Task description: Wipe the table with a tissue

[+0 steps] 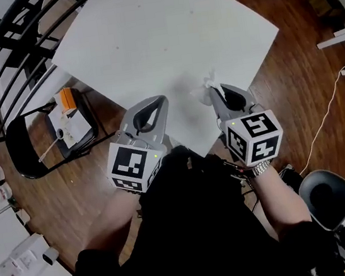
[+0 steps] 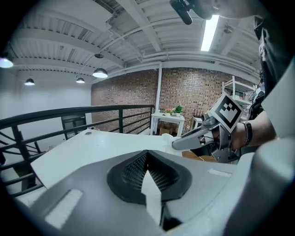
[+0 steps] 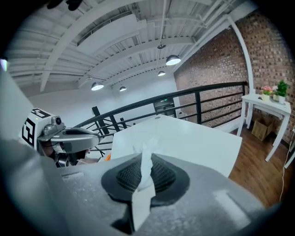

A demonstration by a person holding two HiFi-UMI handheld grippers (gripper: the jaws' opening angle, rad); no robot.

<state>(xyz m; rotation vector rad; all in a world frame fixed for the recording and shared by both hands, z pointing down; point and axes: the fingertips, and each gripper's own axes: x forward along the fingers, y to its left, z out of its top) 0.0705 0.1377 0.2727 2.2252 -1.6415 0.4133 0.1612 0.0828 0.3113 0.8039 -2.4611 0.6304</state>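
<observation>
While your right gripper point(image 1: 216, 96) is clamped tight on a crumpled white paper tissue point(image 1: 206, 90) — a tuft stands up past the jaw tips — your left gripper point(image 1: 160, 103) has its jaws pressed together with nothing between them. Both are held side by side, apart, over the near corner of the large square white table point(image 1: 164, 33).

Finding: the tissue sits at the table's near edge, beside the right-hand side of that corner. Whether it touches the surface cannot be confirmed from any view.

Assessment: the tissue is secured, but most of the tabletop lies beyond it, so the wipe itself appears to be at its start.

Requirement for the next move — lower the right gripper until the tissue presses flat on the top, then sweep outward across the surface. Keep the grip firm, since the protruding tuft is small and could drag loose. Keep your left gripper out of the sweep path.
</observation>
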